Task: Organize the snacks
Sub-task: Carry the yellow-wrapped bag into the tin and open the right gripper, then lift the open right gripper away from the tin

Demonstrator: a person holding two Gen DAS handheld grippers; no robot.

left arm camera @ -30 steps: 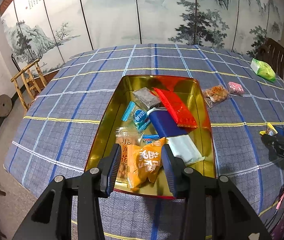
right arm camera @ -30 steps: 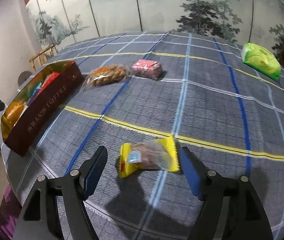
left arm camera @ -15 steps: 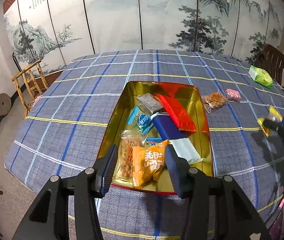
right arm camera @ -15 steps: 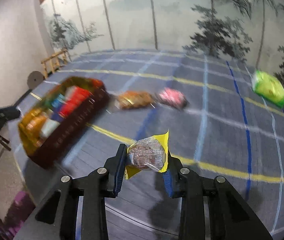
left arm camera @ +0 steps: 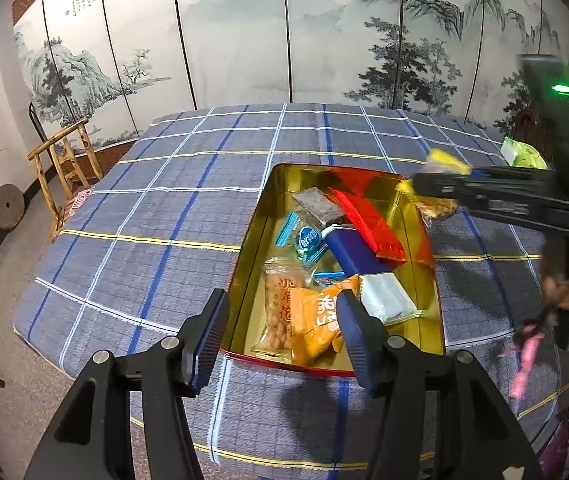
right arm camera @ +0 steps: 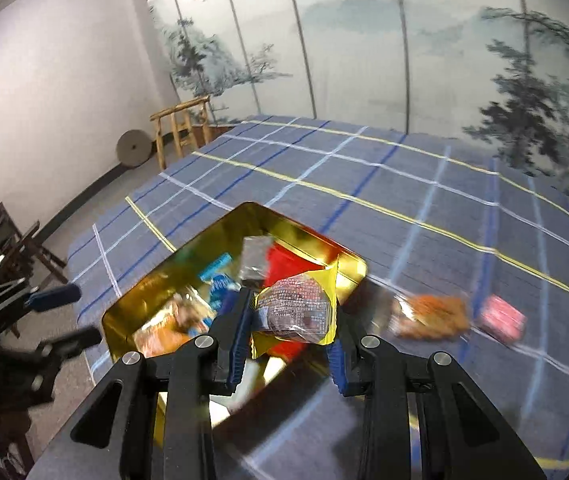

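Observation:
A gold tin with red sides [left arm camera: 252, 240] [right arm camera: 348, 258] lies on the blue plaid tablecloth, holding several snack packs: an orange pack [left arm camera: 314, 326], a red pack [left arm camera: 368, 220], a blue one [left arm camera: 354, 254]. My left gripper [left arm camera: 280, 334] hovers over the tin's near end, its jaws opening and nothing between the pads. My right gripper [right arm camera: 290, 322] is shut on a yellow-edged clear snack pack [right arm camera: 296, 312] and holds it above the tin's right side; in the left wrist view it reaches in from the right [left arm camera: 424, 184].
On the cloth right of the tin lie a brown snack bag [right arm camera: 434, 316], a pink pack [right arm camera: 500, 318] and a green pack [left arm camera: 522, 154]. A wooden chair [left arm camera: 64, 160] and a round stone stand beside the table at left. A painted screen backs the room.
My right gripper closed on the yellow-edged pack, lifted it off the cloth and carried it left over the tin. My left gripper drew back slightly and widened above the orange pack.

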